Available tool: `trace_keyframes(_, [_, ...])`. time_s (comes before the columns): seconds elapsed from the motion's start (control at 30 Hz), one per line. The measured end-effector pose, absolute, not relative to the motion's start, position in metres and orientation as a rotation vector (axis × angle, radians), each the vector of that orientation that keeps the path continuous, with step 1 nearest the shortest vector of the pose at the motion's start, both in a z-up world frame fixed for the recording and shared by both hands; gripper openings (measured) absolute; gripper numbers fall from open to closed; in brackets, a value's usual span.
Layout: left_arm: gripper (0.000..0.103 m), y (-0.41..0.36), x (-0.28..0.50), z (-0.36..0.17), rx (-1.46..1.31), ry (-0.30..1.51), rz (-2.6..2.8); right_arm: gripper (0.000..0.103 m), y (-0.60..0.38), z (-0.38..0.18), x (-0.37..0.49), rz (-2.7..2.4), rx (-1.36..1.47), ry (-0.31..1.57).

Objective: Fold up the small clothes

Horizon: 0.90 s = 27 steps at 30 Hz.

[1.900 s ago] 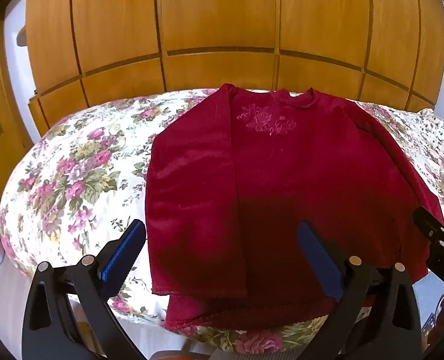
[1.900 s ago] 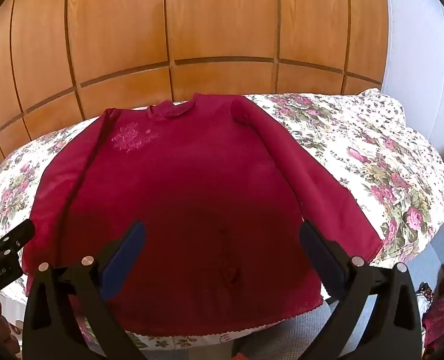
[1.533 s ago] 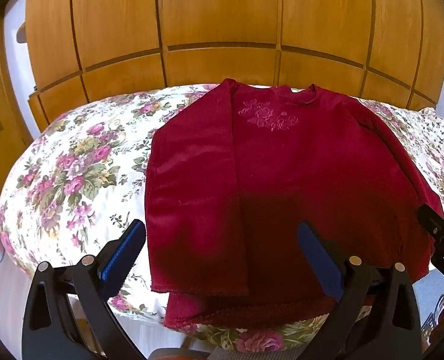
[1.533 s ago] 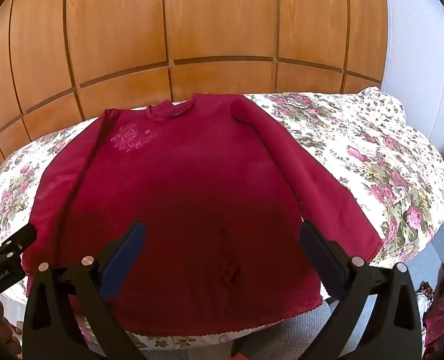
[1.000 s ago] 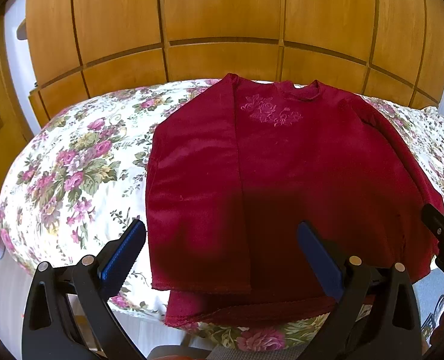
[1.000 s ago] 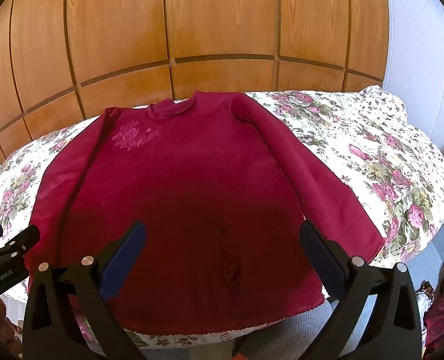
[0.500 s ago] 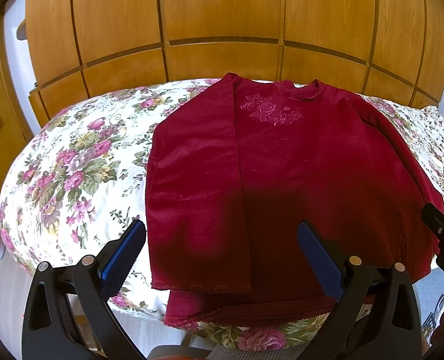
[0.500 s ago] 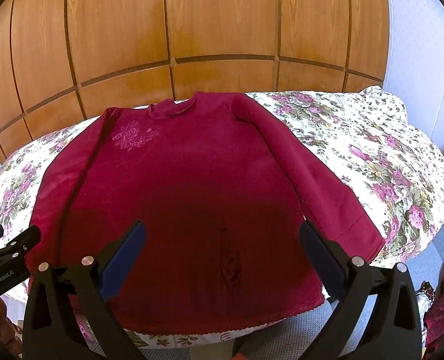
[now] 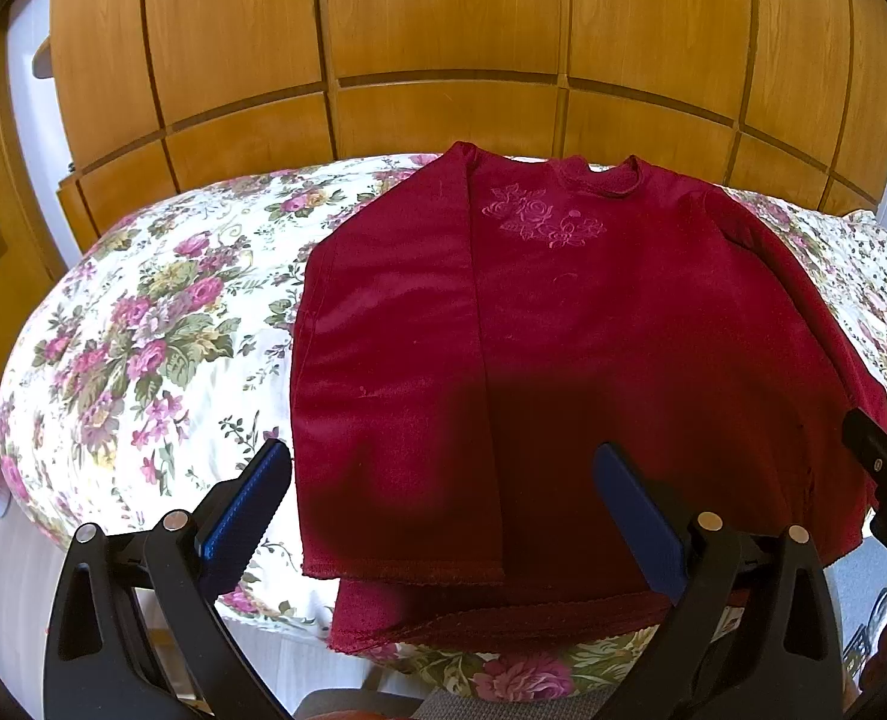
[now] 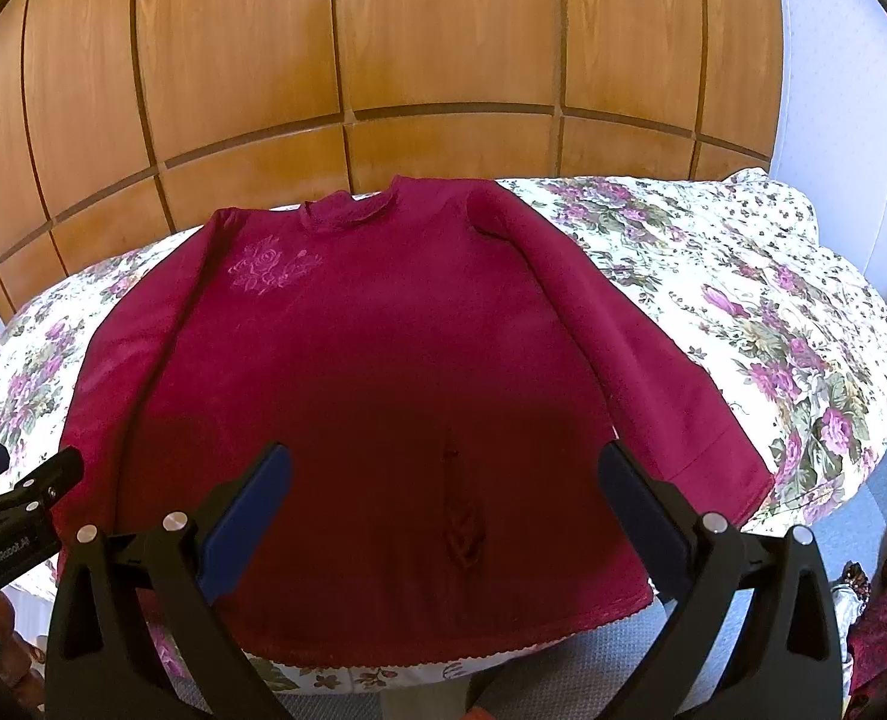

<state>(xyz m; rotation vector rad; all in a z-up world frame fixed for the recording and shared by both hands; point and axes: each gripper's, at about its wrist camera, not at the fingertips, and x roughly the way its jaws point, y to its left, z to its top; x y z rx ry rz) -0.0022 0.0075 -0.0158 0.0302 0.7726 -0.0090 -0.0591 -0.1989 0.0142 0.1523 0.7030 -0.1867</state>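
Surface: a bed under a white floral cover (image 9: 143,324) printed with pink roses and green leaves; its near edge drops off just under the grippers.
Garment: a dark red long-sleeved top (image 9: 563,330) lies flat on the cover, neckline toward the far wall, hem at the near edge. A tonal rose embroidery (image 9: 542,222) sits below the collar.
Fold state: its left side is folded inward over the body, with a straight edge running from shoulder to hem; the other sleeve (image 10: 623,348) lies stretched out along the body's right side.
Room: wooden panelled doors (image 10: 443,60) fill the wall behind the bed; a pale wall (image 10: 845,120) stands to the right, and grey floor shows beside the bed.
Left gripper (image 9: 440,501): spread wide, holding nothing, above the hem.
Right gripper (image 10: 443,501): likewise spread and empty, above the lower body of the top.
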Motion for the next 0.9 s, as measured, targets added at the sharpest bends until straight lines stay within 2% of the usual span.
trace_keyframes(0.9, [0.100,0.0105,0.0007,-0.0195,0.022,0.799,-0.014,0.101,-0.2005,0.0116,-0.0578,-0.190,0.164,0.719])
